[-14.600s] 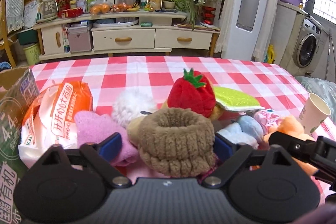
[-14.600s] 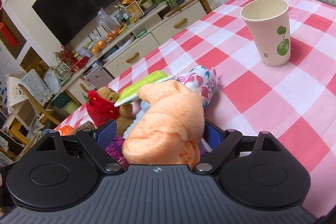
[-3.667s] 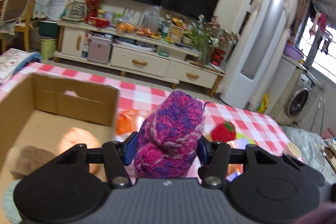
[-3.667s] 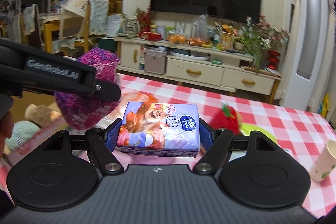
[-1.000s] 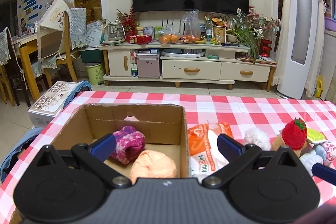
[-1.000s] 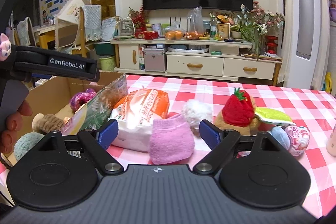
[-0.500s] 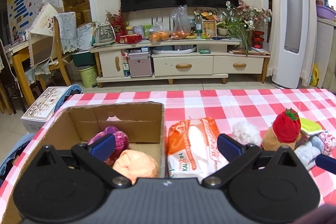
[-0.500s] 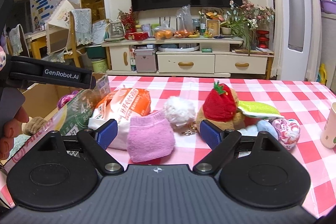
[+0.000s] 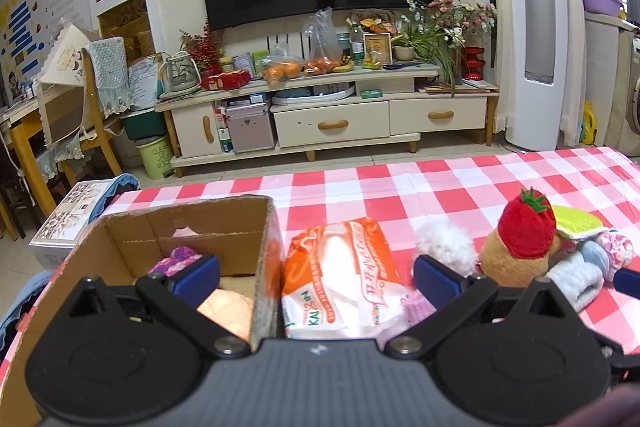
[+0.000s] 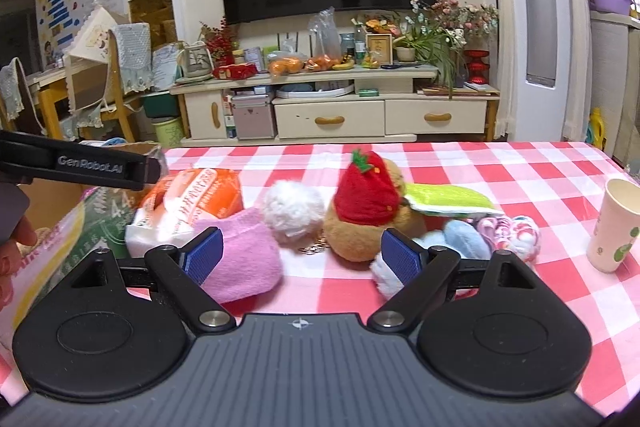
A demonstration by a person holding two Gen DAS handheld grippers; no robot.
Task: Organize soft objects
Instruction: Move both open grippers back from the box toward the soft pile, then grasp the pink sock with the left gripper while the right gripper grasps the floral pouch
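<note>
Living room behind: dark TV on wall, cream TV stand with two drawers, fruit bags and flowers on top. Table wears a red-white checked cloth [image 10: 520, 183].

Counts, soft things on the cloth: one pink knit piece [image 10: 244, 259], one white pompom [image 10: 294, 211], one brown plush with a red strawberry hat [image 10: 366, 203], one green-yellow sponge pad [image 10: 448, 201], one pale blue sock [image 10: 464, 239], one pink floral pouch [image 10: 512, 231]. One orange-white tissue pack [image 9: 344, 279], print reads "KAI..." in the left view, plus Chinese characters too blurred to read. One paper cup [image 10: 614, 227] with a green leaf mark, at the far right, apart from the pile.

One cardboard box [image 9: 168, 223] at the table's left end, touching the tissue pack's side. Inside it, two visible: one purple-pink knit ball [image 9: 176, 259] and one peach ball [image 9: 226, 311]. Box flap in the right view shows "44", rest unreadable.

Left gripper [image 9: 316, 273]: jaws spread wide, holding nothing, straddling the box wall and tissue pack. Its side arm in the right view reads "GenRobot.AI".

Right gripper [image 10: 302, 261]: jaws wide apart, nothing held, left pad against the pink knit piece, right pad just beside the blue sock's white cuff.
</note>
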